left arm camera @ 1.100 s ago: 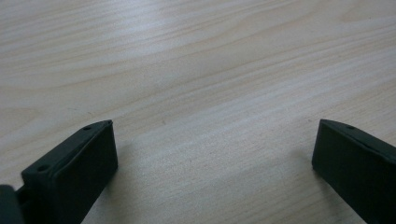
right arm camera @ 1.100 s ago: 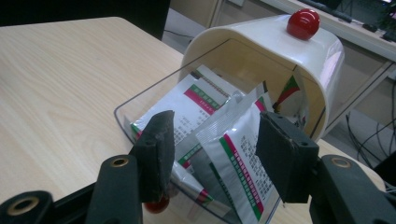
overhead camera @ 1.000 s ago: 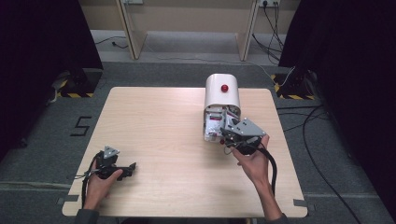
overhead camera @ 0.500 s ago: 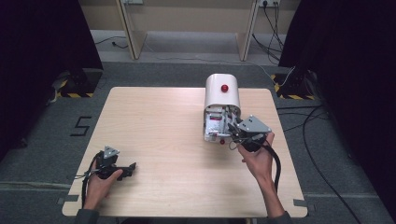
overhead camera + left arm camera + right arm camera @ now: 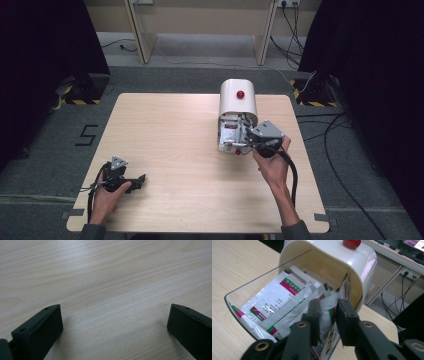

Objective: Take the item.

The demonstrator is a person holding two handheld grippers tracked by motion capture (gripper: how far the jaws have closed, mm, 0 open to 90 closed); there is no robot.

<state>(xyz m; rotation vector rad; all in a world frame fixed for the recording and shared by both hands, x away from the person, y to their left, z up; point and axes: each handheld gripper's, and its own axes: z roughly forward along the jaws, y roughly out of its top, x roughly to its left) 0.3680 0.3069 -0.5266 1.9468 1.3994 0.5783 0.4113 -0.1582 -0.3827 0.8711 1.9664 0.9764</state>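
The right gripper (image 5: 328, 315) has pushed into the white dome-lidded container (image 5: 238, 100), fingers pinching a silver sachet (image 5: 329, 307); the left gripper (image 5: 112, 322) rests released on the bench (image 5: 165, 130).

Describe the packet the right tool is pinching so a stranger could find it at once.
Start at the white container with the red knob on the table's far right side. Sachets fill its clear open front. The right tool pinches the one standing upright; its neighbours lie flat.
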